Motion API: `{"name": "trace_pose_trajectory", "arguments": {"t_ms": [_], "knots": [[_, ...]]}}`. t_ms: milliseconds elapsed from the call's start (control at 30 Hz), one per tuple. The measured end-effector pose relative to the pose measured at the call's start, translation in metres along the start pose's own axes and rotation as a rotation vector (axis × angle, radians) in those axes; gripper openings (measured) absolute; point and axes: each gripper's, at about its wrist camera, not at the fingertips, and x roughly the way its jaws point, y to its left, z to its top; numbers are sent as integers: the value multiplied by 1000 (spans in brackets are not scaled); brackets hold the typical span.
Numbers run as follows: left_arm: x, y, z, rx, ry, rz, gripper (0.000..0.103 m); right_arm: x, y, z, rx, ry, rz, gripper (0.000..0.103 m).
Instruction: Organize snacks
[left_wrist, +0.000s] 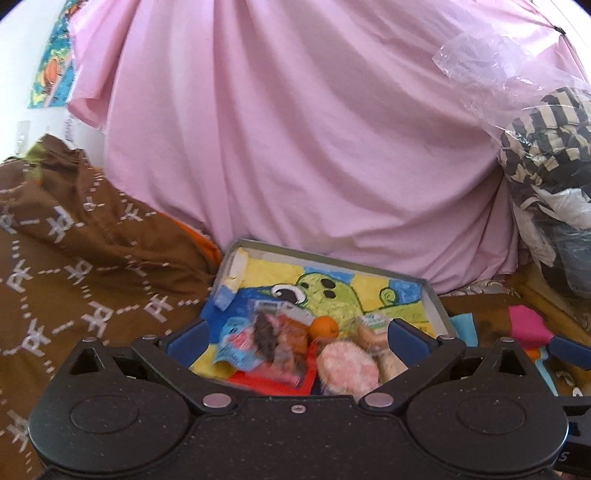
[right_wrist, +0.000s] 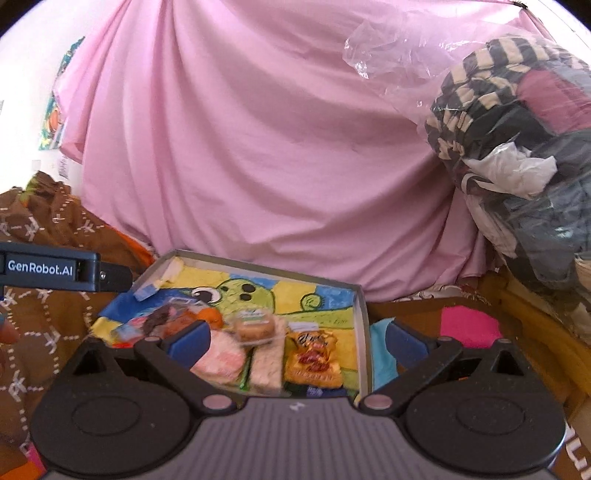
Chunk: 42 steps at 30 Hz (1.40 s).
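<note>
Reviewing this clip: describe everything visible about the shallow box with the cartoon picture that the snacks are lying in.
The shallow box is a rectangular tray with low grey-white walls, seemingly cardboard. Its floor shows a bright drawing of a green cartoon creature on yellow and blue. It lies flat and open on the brown patterned cloth, its far wall near the pink sheet. The far half is bare; wrapped snacks, a small orange fruit and a yellow packet crowd the near half. Neither hand-held gripper touches it.
</note>
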Motion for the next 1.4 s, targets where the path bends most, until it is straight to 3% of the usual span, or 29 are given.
{"name": "trace_pose_trajectory", "arguments": {"t_ms": [433,767,1400], "knots": [[-71,14,-40,81,34,60,102,-61,10,-20,56,15,33,103],[-109,23,-65,125,47,66,102,-96,19,-40,79,47,42,103],[-152,39,-119,122,93,115,102,-130,24,-75,147,125,54,103]]}}
